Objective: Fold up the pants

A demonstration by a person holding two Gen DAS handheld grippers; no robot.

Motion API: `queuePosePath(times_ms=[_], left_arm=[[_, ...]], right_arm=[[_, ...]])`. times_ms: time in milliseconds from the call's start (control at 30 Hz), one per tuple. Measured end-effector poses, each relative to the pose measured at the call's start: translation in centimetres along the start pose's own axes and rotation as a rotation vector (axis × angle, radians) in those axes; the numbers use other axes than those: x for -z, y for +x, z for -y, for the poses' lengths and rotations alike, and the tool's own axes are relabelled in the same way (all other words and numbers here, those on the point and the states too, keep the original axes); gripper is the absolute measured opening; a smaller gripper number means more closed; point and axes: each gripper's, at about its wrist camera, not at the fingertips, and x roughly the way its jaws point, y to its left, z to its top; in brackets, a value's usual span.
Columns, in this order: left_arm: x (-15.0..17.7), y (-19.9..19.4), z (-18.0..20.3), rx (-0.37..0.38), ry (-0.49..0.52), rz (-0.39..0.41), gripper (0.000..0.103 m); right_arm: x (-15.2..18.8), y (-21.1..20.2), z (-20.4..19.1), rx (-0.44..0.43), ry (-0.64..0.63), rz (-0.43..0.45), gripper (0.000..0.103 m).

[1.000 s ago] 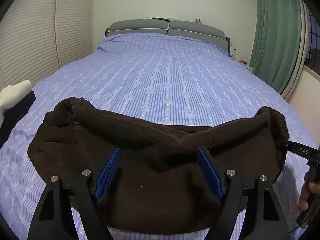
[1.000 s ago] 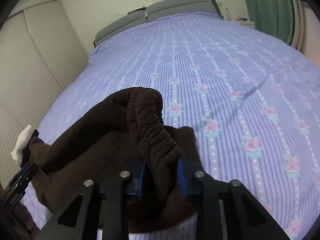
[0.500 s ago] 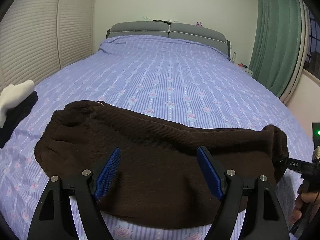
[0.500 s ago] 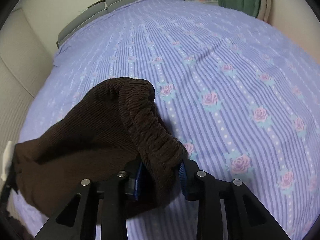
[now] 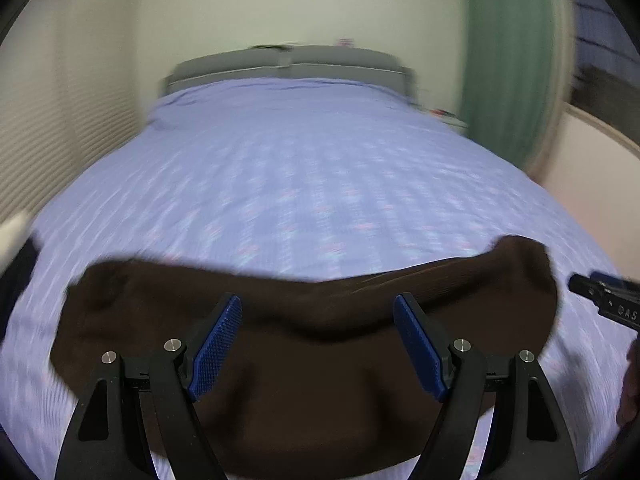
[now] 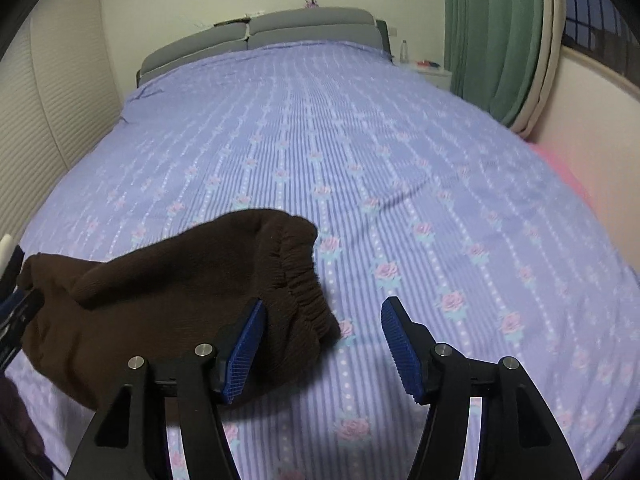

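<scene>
My left gripper (image 5: 318, 344) jaws stood wide over the pants (image 5: 304, 380), right gripper (image 6: 322, 350) jaws were opening, waistband (image 6: 300, 280) lower left, freed on the bed (image 6: 360, 140)

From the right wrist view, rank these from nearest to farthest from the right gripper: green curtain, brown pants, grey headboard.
From the right gripper:
1. Brown pants, just left of its opening jaws, lying on the bedsheet.
2. Green curtain, far right.
3. Grey headboard, at the bed's far end.
</scene>
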Motion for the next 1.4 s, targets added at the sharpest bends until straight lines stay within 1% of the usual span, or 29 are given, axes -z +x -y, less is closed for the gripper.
queuePosePath(times_ms=[67,133,167,200,233,267,300,333,367,400,467,500,567,633,700,733,767,800,833,867,900,933,967,1033,1133,1233,1333,1400], left_arm=[[-1.8,0.3,1.7,0.069,0.109,0.011,0.078],[-3.8,1.1,3.7,0.177,0.217,-0.001,0.078],[-4.7,1.5,4.5,0.21,0.258,-0.006,0.078],[-5.8,2.2,5.7,0.256,0.314,-0.007,0.078],[-6.5,2.6,6.7,0.281,0.356,-0.004,0.078],[-7.4,3.3,7.9,0.314,0.402,-0.002,0.076],[-8.1,4.2,9.1,0.364,0.439,-0.014,0.074],[-8.5,5.1,10.3,0.41,0.468,-0.04,0.07],[-8.5,5.8,11.3,0.435,0.49,-0.064,0.064],[-8.6,6.9,12.3,0.468,0.522,-0.107,0.06],[-8.2,8.7,13.8,0.502,0.577,-0.163,0.047],[-7.9,9.5,14.2,0.517,0.595,-0.188,0.046],[-7.4,11.1,14.8,0.53,0.616,-0.233,0.046],[-6.8,12.4,15.1,0.552,0.641,-0.275,0.043],[-6.4,13.5,15.2,0.578,0.643,-0.308,0.038],[-6.2,14.0,15.3,0.591,0.639,-0.327,0.032],[-6.0,14.5,15.1,0.599,0.634,-0.344,0.026],[-5.7,15.1,15.4,0.605,0.632,-0.367,0.022],[-5.5,15.3,15.5,0.607,0.638,-0.369,0.017],[-5.4,15.2,15.7,0.605,0.648,-0.359,0.016],[-5.4,15.2,15.9,0.598,0.661,-0.349,0.015],[-5.4,15.3,16.0,0.591,0.666,-0.34,0.015],[-5.7,15.8,16.0,0.587,0.663,-0.335,0.015],[-6.7,16.3,16.2,0.561,0.651,-0.325,0.015],[-8.0,16.8,16.5,0.566,0.647,-0.336,0.015],[-7.7,17.3,17.4,0.551,0.681,-0.349,0.016],[-6.4,18.2,17.9,0.521,0.707,-0.354,0.017],[-5.7,18.7,17.7,0.506,0.689,-0.346,0.018]], right_arm=[[0.2,-1.5,0.1,-0.019,0.015,0.036,0.061],[0.4,-2.5,0.4,-0.028,0.04,0.072,0.061],[0.6,-2.8,0.6,-0.022,0.055,0.085,0.061],[0.7,-2.8,0.7,-0.015,0.068,0.089,0.061],[1.0,-2.6,1.1,-0.01,0.096,0.086,0.061],[1.3,-2.2,1.5,-0.02,0.124,0.074,0.061],[1.7,-1.5,1.4,-0.037,0.147,0.058,0.061],[1.9,-1.0,1.7,-0.051,0.166,0.046,0.06],[2.3,-0.2,2.1,-0.073,0.197,0.034,0.058],[2.6,0.2,2.3,-0.087,0.219,0.032,0.058],[3.1,1.0,2.9,-0.114,0.265,0.031,0.056],[3.4,1.5,3.1,-0.127,0.285,0.032,0.056],[3.6,2.2,3.1,-0.153,0.306,0.029,0.056],[3.7,3.1,2.6,-0.182,0.303,0.026,0.056],[3.6,4.1,2.0,-0.19,0.285,0.017,0.056],[3.6,4.7,1.9,-0.196,0.283,0.012,0.055],[3.6,5.4,1.7,-0.205,0.285,0.001,0.052],[3.6,6.0,1.7,-0.218,0.291,-0.011,0.049],[3.7,6.7,1.7,-0.235,0.298,-0.028,0.043],[3.8,7.3,1.8,-0.257,0.307,-0.043,0.031],[3.9,7.7,1.8,-0.262,0.317,-0.049,0.023],[3.9,7.8,1.9,-0.257,0.323,-0.046,0.021],[3.8,7.7,2.1,-0.253,0.328,-0.033,0.016],[3.5,7.5,2.5,-0.245,0.34,-0.015,0.013],[3.0,6.9,2.9,-0.213,0.362,0.003,0.011],[3.0,6.5,2.8,-0.15,0.388,0.002,0.01],[4.0,7.3,2.7,-0.121,0.414,-0.035,0.01],[4.7,8.7,2.7,-0.119,0.421,-0.076,0.01]])
